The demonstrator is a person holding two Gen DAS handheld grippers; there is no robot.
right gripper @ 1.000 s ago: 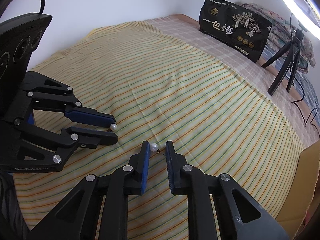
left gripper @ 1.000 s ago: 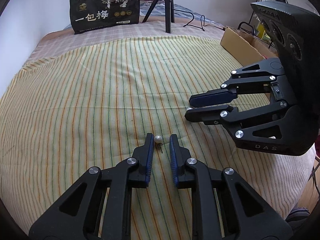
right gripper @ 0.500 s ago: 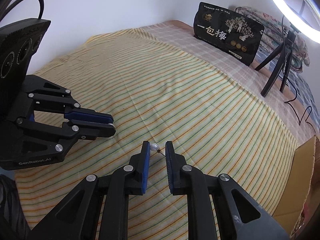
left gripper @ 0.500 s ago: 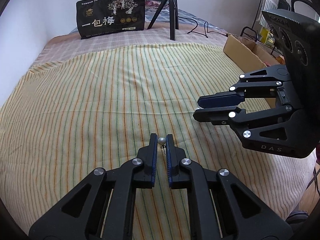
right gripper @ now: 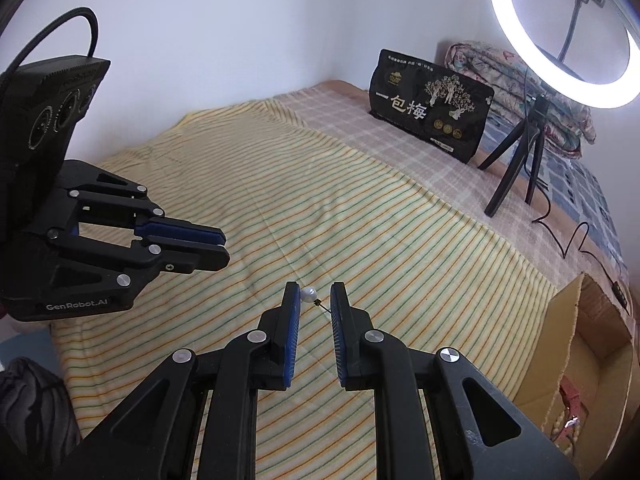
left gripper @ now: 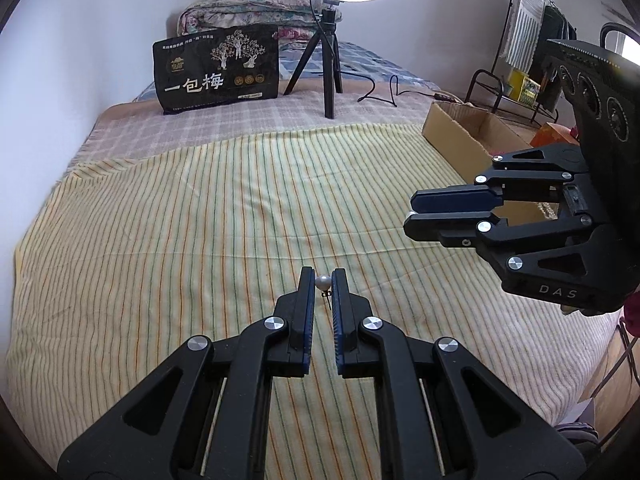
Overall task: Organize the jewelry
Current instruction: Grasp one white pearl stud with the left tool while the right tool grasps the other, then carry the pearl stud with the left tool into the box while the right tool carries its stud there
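Note:
My left gripper (left gripper: 322,281) is shut on a pearl earring (left gripper: 322,281) and holds it above the striped bedspread (left gripper: 180,240); its thin post hangs below the pearl. My right gripper (right gripper: 315,295) is shut on a second pearl earring (right gripper: 309,293), its post pinned between the fingertips. In the left wrist view the right gripper (left gripper: 412,216) hovers at the right with a bit of white at its tips. In the right wrist view the left gripper (right gripper: 222,246) hovers at the left with jaws together.
An open cardboard box (left gripper: 460,136) stands at the bed's right edge, with beads inside in the right wrist view (right gripper: 568,416). A black bag (left gripper: 218,74), a ring light tripod (left gripper: 326,64) and a cable (left gripper: 384,92) are at the far end.
My left gripper closed on its pearl earring and lifted it off the bedspread. Both grippers rose and tilted up, bringing the ring light into view.

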